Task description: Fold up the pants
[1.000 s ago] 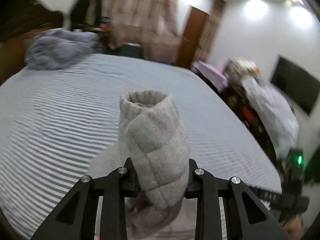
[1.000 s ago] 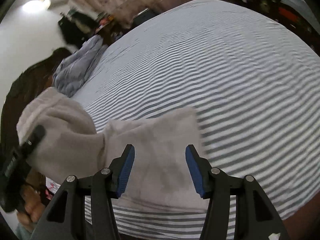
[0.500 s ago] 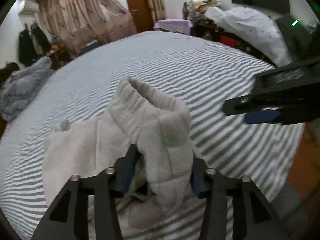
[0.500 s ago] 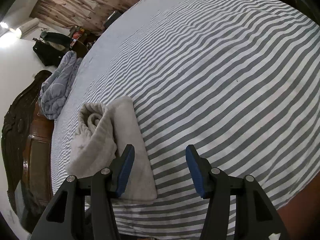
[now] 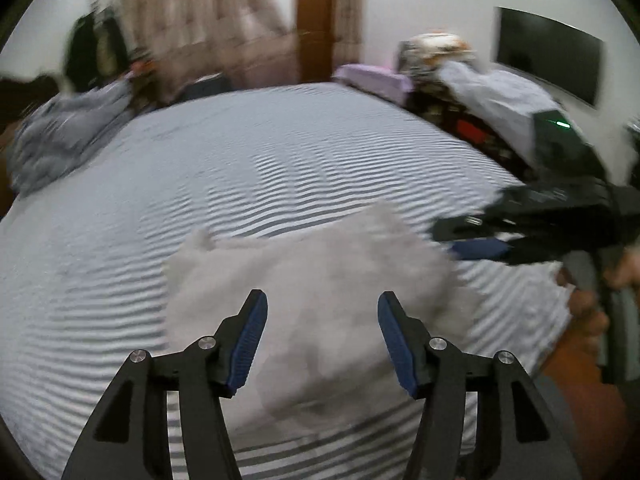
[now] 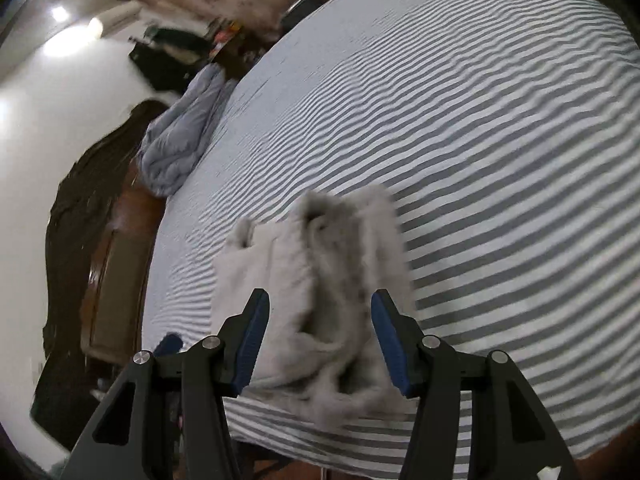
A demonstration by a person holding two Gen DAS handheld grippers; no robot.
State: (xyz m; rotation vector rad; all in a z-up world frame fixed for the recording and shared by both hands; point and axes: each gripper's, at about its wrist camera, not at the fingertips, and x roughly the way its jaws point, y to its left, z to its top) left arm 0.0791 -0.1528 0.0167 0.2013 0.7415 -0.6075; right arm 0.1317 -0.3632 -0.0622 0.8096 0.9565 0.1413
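Note:
The grey fleece pants (image 5: 320,300) lie in a folded bundle on the striped bed (image 5: 280,168) near its front edge. They also show in the right wrist view (image 6: 320,292), rumpled with loose folds on top. My left gripper (image 5: 322,340) is open and empty just above the bundle. My right gripper (image 6: 320,340) is open and empty, hovering over the bundle's near side. The right gripper also shows in the left wrist view (image 5: 480,240), at the bundle's right edge.
A blue-grey quilt (image 6: 180,132) is heaped at the bed's far left corner, beside the dark wooden headboard (image 6: 92,240). Piled clothes and furniture (image 5: 460,92) stand past the bed's right side, with a wall TV (image 5: 548,56) and a door (image 5: 316,24).
My left gripper has opened and let go of the pants, which now lie on the bed. My right gripper has moved in over the bundle.

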